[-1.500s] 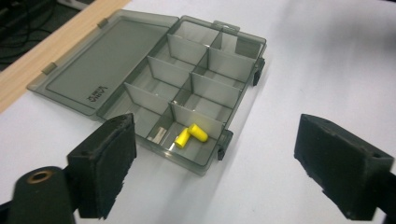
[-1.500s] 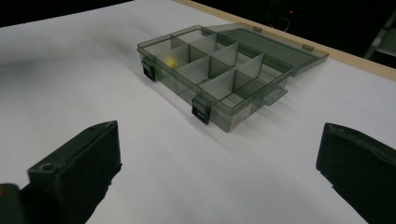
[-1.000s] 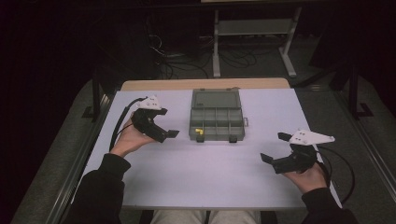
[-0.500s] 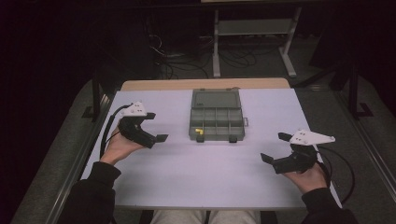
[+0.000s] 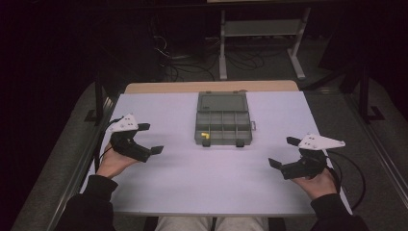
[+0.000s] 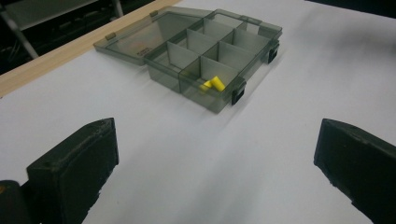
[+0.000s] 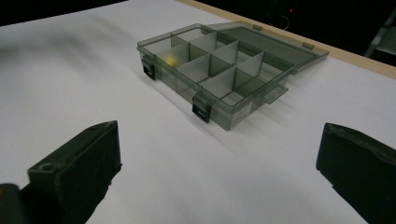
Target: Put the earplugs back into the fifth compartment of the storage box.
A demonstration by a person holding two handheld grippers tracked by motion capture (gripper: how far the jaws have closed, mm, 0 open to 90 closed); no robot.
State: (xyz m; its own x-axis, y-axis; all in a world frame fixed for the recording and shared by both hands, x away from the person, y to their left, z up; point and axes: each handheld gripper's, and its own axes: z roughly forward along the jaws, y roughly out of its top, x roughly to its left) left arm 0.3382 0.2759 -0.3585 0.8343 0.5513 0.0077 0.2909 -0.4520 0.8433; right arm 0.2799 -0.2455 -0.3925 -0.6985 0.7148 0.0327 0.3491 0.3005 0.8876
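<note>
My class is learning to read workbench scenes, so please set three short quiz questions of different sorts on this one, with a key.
1. True or false: the lid of the organizer box lies folded open.
2. The yellow piece sits in: A) a near-corner compartment on the left claw's side, B) the middle of the far row, C) the white table outside the box.
3. Fill in: both the left claw and the right claw are ____ and hold nothing.

Key: 1 true; 2 A; 3 open.

Smoky grey box [image 5: 223, 120]; yellow piece [image 6: 212, 84]; white table [image 5: 192, 183].
</note>
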